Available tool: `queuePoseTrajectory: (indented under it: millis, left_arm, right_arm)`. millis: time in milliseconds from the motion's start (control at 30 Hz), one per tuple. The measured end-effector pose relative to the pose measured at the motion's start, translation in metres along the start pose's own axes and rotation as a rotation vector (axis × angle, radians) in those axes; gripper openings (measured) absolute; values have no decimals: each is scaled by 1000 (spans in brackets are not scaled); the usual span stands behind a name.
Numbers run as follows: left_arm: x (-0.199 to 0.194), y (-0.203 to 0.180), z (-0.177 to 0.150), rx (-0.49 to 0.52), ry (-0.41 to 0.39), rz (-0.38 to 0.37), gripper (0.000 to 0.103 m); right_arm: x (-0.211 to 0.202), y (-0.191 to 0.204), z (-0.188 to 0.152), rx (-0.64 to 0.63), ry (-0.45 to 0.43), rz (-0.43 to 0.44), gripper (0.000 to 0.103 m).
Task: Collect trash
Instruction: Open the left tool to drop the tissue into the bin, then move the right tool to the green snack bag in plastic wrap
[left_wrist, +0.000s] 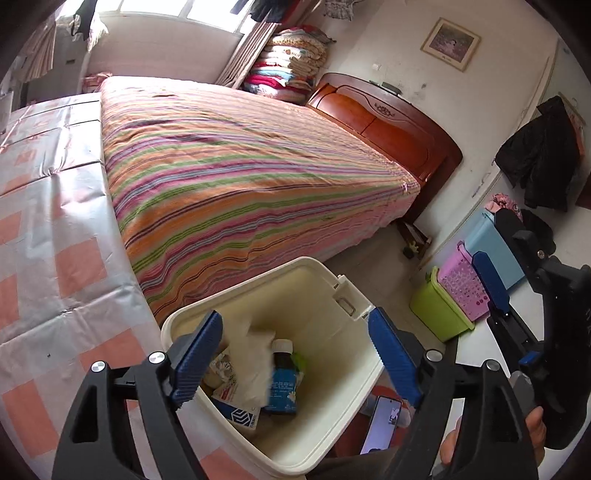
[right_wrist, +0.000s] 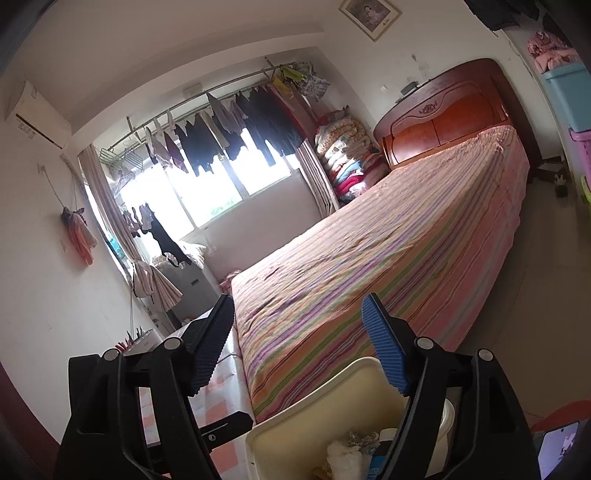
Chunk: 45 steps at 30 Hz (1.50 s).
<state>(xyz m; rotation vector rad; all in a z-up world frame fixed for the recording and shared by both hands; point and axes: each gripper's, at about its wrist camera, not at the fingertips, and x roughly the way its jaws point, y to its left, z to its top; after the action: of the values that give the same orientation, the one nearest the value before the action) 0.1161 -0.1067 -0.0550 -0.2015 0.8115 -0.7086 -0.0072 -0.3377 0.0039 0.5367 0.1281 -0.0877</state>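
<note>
The blue ribbed fingers (left_wrist: 199, 354) of the left gripper (left_wrist: 295, 362) stand wide apart with nothing between them, poised over the open mouth of the cream plastic trash bin (left_wrist: 325, 413). The right gripper (right_wrist: 299, 343) is likewise spread wide and empty, its blue ribbed fingers (right_wrist: 384, 350) framing the foot of the bed (one pad looks dark, being in shade).

The wide bed with the pink, orange and green striped cover (left_wrist: 240, 177) fills the middle of both views, its dark red carved wooden headboard (left_wrist: 388, 122) against the far wall. Alongside the bed's near edge lies a shiny silver-and-orange checked covering (left_wrist: 40, 240). The bin stands on the floor at the corner of the bed's foot, just beside that covering.

Inside the bin lie the collected pieces of trash: a crumpled white tissue wad (left_wrist: 255, 365) near the middle, a dark bottle with a blue label and white cap (left_wrist: 282, 380) touching it on the right, a white carton with a blue printed logo (left_wrist: 240, 417) at the near wall, and a printed paper wrapper (left_wrist: 223, 369) on the left.

In the left wrist view, the right gripper (left_wrist: 496, 291) shows at the right edge, in front of a lime green plastic basket (left_wrist: 436, 314), a pink perforated basket (left_wrist: 461, 284) and a light blue plastic box (left_wrist: 495, 243) along the wall. A smartphone with a lit screen (left_wrist: 382, 424) lies beside the bin's near right corner.
</note>
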Motion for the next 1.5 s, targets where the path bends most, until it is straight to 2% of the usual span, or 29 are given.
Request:
queuePoseTrajectory:
  millis: [67, 133, 200, 233, 300, 400, 433, 567, 633, 667, 767, 867, 933, 1100, 1267, 1333, 1500]
  left_arm:
    - [-12, 5, -1, -21, -19, -18, 79]
    - [-41, 17, -7, -53, -97, -4, 79]
    - [-78, 34, -16, -87, -192, 53, 79]
    - [-100, 44, -22, -108, -247, 82, 79]
    - [-146, 68, -35, -140, -358, 175, 79]
    - [-223, 108, -61, -215, -549, 410, 79]
    - [-253, 122, -72, -236, -633, 523, 79]
    - [-334, 174, -111, -347, -852, 896, 85]
    - [-365, 200, -132, -467, -949, 1047, 85]
    - [-380, 212, -145, -546, -1002, 1089, 85]
    - [-406, 237, -177, -755, -1091, 1130, 85]
    - [-416, 250, -193, -864, -1116, 1108, 86]
    - [-417, 259, -194, -897, -1086, 1109, 86]
    - [-413, 268, -197, -959, -1042, 1106, 86]
    - [-411, 286, -206, -1052, -1008, 1078, 86]
    - [-410, 290, -209, -1079, -998, 1086, 86]
    - [-409, 294, -209, -1088, -975, 1088, 86]
  right_arm:
    - [1, 2, 1, 9, 1, 7, 73]
    - [3, 6, -4, 29, 11, 26, 76]
    - [8, 22, -11, 33, 35, 56, 79]
    - [11, 34, -15, 35, 41, 76, 84]
    - [15, 58, -20, 9, 53, 126, 86]
    - [22, 103, -25, -40, 68, 201, 96]
    - [24, 120, -25, -42, 74, 239, 97]
    - [29, 180, -22, -59, 87, 367, 97]
    - [38, 220, -18, -68, 102, 470, 97]
    - [42, 231, -20, -67, 98, 512, 97]
    - [46, 245, -38, -98, 99, 529, 97]
    - [50, 249, -74, -156, 117, 507, 97]
    - [59, 256, -85, -108, 190, 511, 97]
    - [59, 276, -92, -108, 153, 524, 97]
    - [62, 285, -111, -98, 209, 537, 97]
    - [68, 274, -118, -110, 220, 540, 97]
    - [61, 250, -85, -131, 195, 544, 97]
